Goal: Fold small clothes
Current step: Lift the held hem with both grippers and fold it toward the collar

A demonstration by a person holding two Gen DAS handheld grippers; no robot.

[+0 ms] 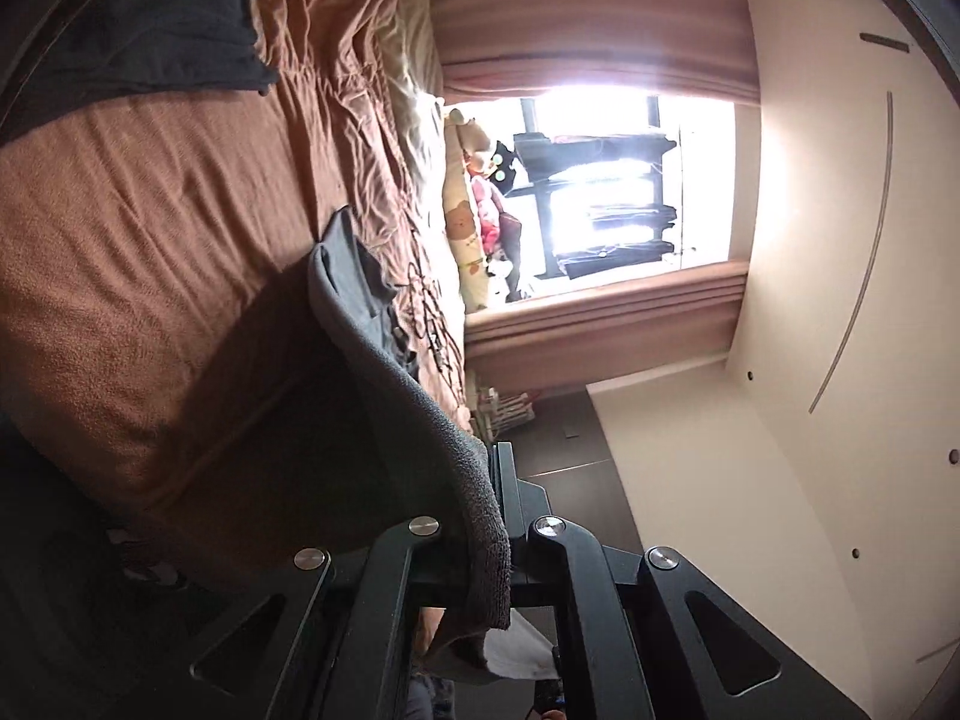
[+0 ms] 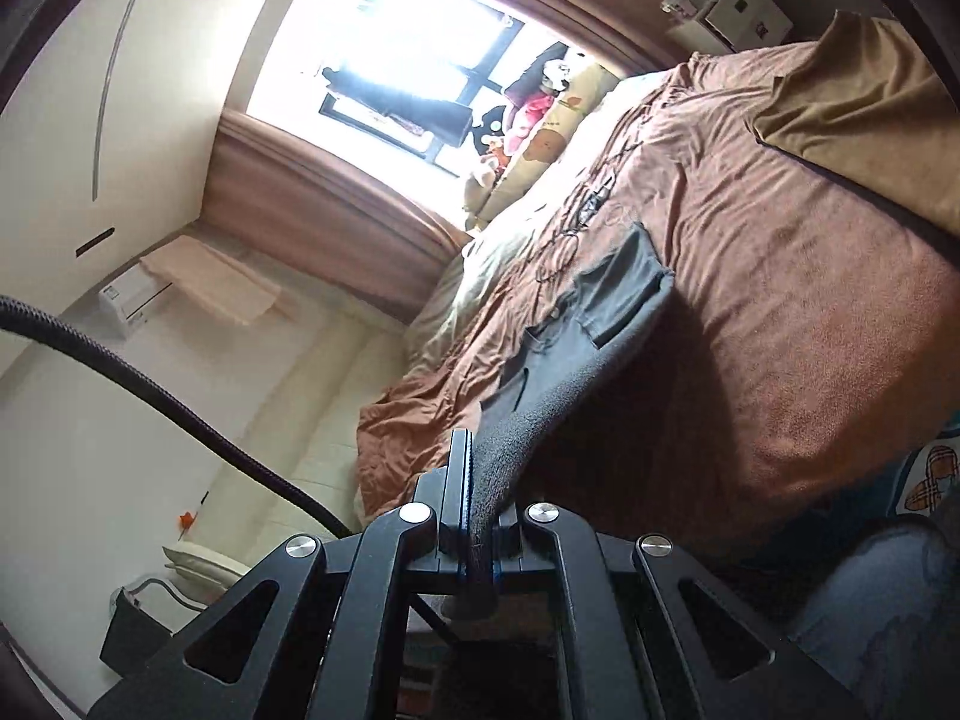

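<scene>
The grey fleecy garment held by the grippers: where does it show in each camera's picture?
Left wrist view: the grey fleecy garment runs from centre down to the left gripper, clamped there.
Right wrist view: it runs from centre down to the right gripper, clamped there.
Shared landmark: the bright window beyond the brown bedspread.

Two tools show, the left tool [image 1: 489,468] and the right tool [image 2: 474,468], both clamped on one grey garment [image 1: 384,354]. One bed [image 1: 150,252] carries it, plus one dark folded garment [image 1: 150,30] at its far left. One window [image 2: 390,42], one black cable [image 2: 150,384].
</scene>
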